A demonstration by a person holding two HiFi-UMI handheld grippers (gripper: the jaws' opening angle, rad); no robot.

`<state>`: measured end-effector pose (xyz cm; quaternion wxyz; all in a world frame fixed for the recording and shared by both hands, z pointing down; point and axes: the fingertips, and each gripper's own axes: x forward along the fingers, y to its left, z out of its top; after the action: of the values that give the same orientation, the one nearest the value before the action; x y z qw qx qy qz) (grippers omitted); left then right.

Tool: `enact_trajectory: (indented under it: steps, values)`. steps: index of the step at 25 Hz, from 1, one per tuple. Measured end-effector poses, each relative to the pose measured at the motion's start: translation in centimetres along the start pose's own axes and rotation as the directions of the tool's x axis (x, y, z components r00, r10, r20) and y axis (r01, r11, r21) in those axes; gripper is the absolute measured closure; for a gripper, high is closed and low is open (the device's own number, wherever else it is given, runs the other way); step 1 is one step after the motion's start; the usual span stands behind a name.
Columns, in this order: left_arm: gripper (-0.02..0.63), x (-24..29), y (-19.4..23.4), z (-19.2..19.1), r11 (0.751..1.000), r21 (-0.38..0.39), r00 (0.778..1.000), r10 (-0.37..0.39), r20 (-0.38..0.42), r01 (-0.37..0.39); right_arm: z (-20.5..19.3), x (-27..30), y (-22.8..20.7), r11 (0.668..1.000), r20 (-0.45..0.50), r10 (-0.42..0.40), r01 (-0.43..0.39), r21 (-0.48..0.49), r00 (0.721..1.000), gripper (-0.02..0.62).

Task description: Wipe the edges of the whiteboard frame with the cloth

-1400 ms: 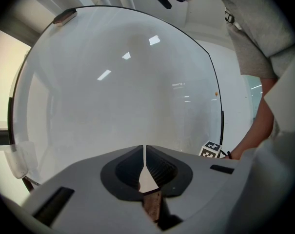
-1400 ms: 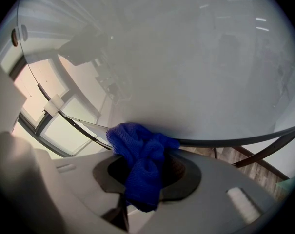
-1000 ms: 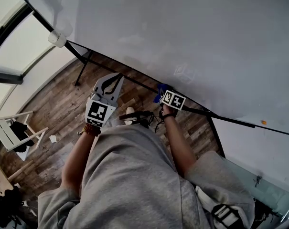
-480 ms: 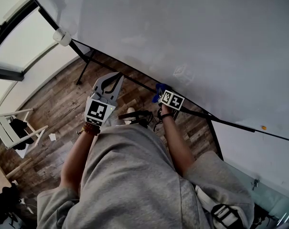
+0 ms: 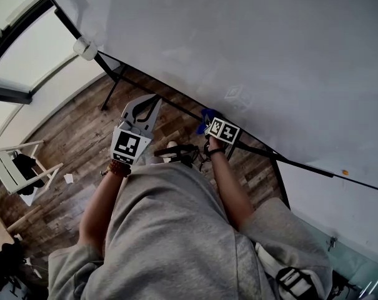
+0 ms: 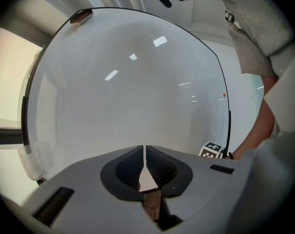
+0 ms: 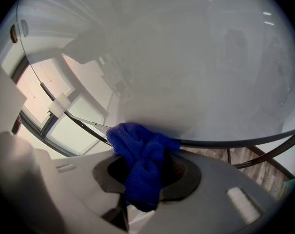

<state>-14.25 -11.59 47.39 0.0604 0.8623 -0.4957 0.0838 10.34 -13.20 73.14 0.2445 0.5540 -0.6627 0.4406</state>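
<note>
Blue cloth (image 7: 142, 165) clamped in right gripper (image 7: 148, 178), pressed against bottom edge of whiteboard frame (image 7: 235, 141). Left gripper (image 6: 145, 165) closed together, empty, idle to left. Judged mid-wipe: bottom edge under way, side and top edges probably outstanding.

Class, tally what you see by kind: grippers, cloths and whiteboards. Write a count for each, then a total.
Grippers: 2, the left gripper and right gripper
Cloths: 1, the blue cloth
Whiteboards: 1, the whiteboard
Total: 4
</note>
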Motion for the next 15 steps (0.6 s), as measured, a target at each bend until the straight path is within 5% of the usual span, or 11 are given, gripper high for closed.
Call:
enact_trajectory:
  steps: [15]
  values:
    - [0.583,-0.6,3.7,0.1,1.0,-0.007,1.0,0.018,0.0,-0.018,0.6,1.7,4.3,1.0,-0.015,0.027,-0.027,-0.012,1.0,0.46]
